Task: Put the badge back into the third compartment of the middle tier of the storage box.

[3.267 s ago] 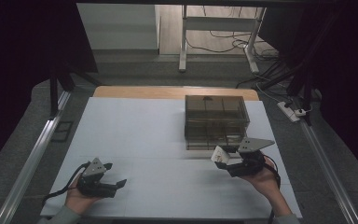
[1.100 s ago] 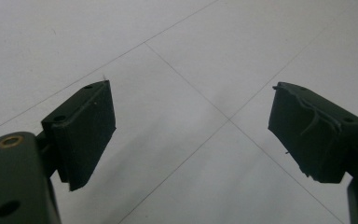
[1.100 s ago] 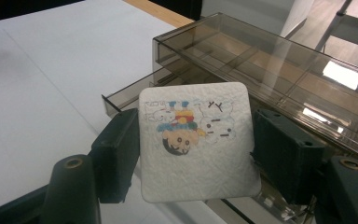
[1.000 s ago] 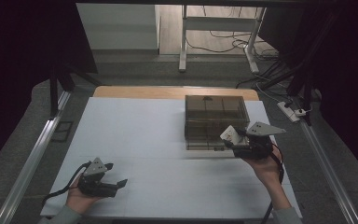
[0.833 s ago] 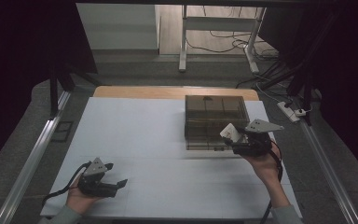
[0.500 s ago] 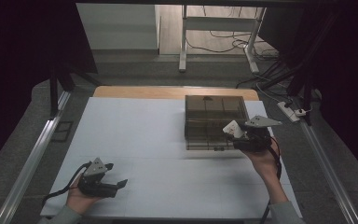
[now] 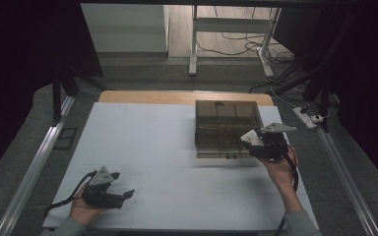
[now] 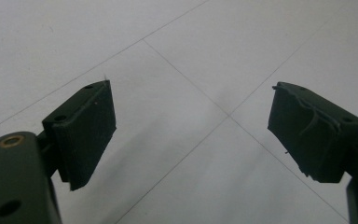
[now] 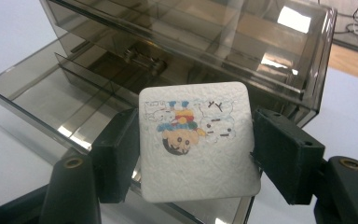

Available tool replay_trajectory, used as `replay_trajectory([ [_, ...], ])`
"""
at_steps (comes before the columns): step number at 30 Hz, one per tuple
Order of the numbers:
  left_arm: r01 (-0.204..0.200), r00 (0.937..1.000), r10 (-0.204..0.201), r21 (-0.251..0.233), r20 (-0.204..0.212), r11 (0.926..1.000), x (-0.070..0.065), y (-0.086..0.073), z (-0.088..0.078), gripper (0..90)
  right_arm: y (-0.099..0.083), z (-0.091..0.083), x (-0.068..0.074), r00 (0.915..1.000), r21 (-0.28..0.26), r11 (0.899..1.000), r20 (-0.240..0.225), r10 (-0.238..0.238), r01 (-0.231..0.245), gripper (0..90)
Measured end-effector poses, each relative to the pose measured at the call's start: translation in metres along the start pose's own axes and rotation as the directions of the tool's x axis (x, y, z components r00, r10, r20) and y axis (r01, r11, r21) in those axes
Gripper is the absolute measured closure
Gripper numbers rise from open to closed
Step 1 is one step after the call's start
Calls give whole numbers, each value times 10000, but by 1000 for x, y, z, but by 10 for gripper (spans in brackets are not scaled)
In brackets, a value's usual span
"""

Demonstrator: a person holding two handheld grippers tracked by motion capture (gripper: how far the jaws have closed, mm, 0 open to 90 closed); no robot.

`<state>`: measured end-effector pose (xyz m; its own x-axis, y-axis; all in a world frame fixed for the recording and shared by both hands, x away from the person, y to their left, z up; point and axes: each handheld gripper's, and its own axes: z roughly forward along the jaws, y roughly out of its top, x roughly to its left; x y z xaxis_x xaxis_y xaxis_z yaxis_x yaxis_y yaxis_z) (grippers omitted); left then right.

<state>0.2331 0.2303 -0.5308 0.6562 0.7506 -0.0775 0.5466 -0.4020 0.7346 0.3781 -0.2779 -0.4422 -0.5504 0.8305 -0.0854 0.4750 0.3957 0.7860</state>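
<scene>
- The right gripper (image 9: 196,154) was clamped on a white square card (image 9: 198,140) with a little cartoon printed on it, one pad pressing each side edge.
- From above, the card (image 7: 252,138) sat at the right gripper (image 7: 256,145), right by the front right corner of the smoky box (image 7: 226,125).
- That box (image 9: 191,51) was a see-through organizer with dividers, sitting toward the far right part of the table (image 7: 142,142). Its bottom drawer (image 9: 65,107) was pulled out, and the card hung just over the drawer's front edge. Couldn't tell if it touched the plastic.
- The left gripper (image 7: 120,192) sat near the table's front left corner, well apart from the box.
- Its jaws stood wide with nothing between them, just bare white table (image 8: 182,56) under the pads (image 8: 91,126).
</scene>
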Motion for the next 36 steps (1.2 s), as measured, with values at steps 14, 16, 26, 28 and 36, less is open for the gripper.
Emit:
replay_trajectory([
  [14, -29, 10000, 29, 44, 42, 10000, 0, 0, 1, 154, -5, 9, -1, 9997, 447, 9990, 215, 82, -91, 329],
  [16, -30, 10000, 30, 46, 46, 10000, 0, 0, 1, 154, -5, 9, -1, 9997, 441, 9990, 201, 101, -110, 329],
  [26, -41, 10000, 41, 60, 55, 10000, 0, 0, 1, 155, -6, 11, -1, 9995, 528, 9983, 206, 223, -234, 251],
  [28, -43, 10000, 43, 60, 54, 10000, 0, 0, 1, 155, -7, 11, -1, 9995, 570, 9982, 255, 182, -196, 242],
  [36, -60, 10000, 60, 77, 57, 10000, 0, 0, 1, 154, -6, 10, 0, 9995, 344, 9989, 114, 301, -304, 244],
])
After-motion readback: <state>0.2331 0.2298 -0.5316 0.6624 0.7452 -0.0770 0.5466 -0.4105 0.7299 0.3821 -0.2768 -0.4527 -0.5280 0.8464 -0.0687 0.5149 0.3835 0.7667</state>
